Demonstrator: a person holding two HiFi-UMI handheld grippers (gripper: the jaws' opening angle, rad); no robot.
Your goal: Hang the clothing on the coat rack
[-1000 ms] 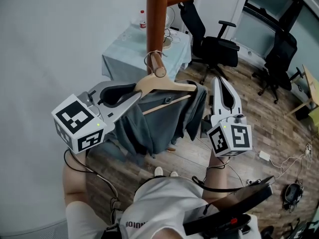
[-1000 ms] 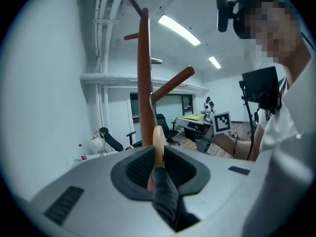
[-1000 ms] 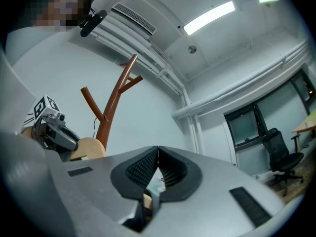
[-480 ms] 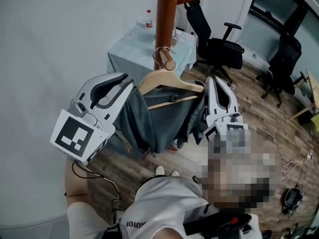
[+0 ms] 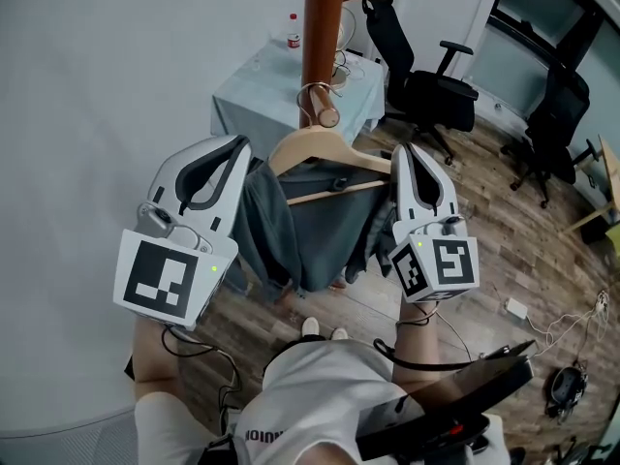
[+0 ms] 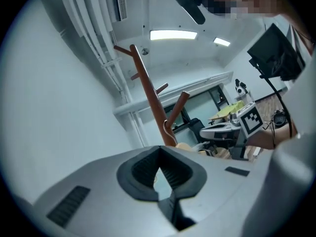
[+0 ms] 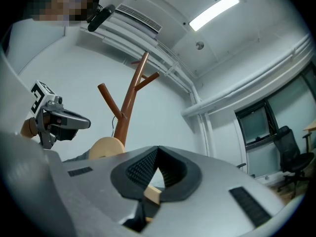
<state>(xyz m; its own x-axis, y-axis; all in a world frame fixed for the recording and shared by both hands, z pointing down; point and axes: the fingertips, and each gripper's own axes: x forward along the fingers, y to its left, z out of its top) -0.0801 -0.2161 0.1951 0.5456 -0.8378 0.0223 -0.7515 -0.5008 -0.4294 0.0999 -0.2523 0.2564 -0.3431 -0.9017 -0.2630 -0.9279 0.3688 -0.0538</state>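
Hanger: wooden hanger (image 5: pixel 325 149), upper centre of the head view, its hook (image 5: pixel 310 92) over a peg (image 5: pixel 325 114) of the coat rack (image 5: pixel 320 27).
Clothing: grey garment (image 5: pixel 312 229) draped on the hanger.
Left gripper (image 5: pixel 239 150): jaws together, nothing clearly between them, beside the hanger's left shoulder.
Right gripper (image 5: pixel 401 155): jaws clamped on the hanger's right tip.
Progress: hanging looks done; release and withdrawal remain.
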